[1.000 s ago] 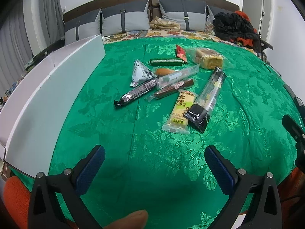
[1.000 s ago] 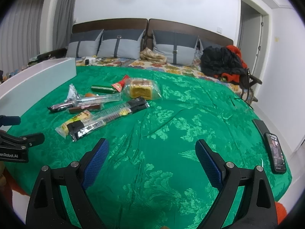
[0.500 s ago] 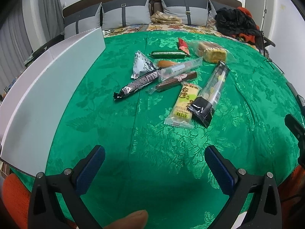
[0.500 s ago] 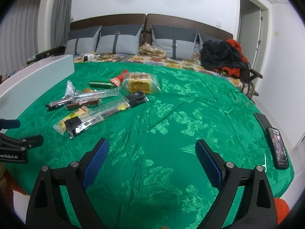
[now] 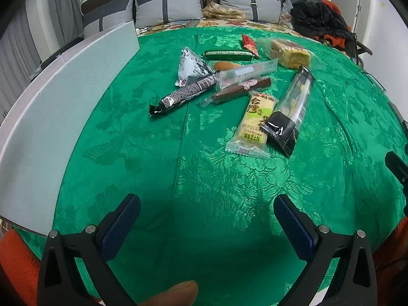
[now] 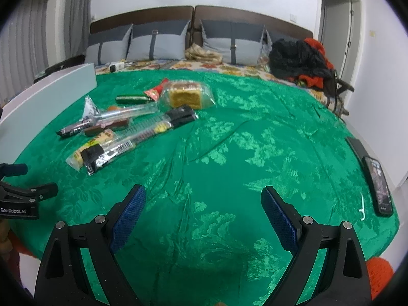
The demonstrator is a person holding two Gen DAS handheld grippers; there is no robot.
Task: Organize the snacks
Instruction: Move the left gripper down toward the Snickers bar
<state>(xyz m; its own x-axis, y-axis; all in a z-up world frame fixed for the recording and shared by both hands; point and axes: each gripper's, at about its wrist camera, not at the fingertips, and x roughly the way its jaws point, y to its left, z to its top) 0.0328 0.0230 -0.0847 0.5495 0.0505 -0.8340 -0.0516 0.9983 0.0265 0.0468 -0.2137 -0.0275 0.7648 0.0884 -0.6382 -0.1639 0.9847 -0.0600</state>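
**Snacks Spread on Bed, Both Tongs Open**

A bed covered with a green cloth (image 5: 204, 178) fills the room, with grey pillows (image 6: 155, 42) against a brown headboard and a heap of dark and red clothes (image 6: 298, 61) at the far right corner. A white box (image 5: 63, 107) stands along the left edge of the bed. A phone (image 6: 378, 186) lies at the right edge.

The snacks lie in a loose cluster on the cloth, near the middle and toward the box:
- a yellow packet (image 5: 253, 122), nearest the left tongs, partly overlapped by
- a long clear pack with black ends (image 5: 293, 107);
- a black-and-white bar (image 5: 186, 93);
- a brown stick in clear wrap (image 5: 239, 89);
- a white triangular pouch (image 5: 190, 67);
- a dark green bar (image 5: 228, 54);
- a wrapped cake (image 5: 290, 53), farthest back.

The left tongs (image 5: 206, 219) hang over bare cloth short of the cluster, jaws spread wide, holding nothing. The right tongs (image 6: 202, 209) are likewise wide apart and empty, over bare cloth to the right of the snacks.
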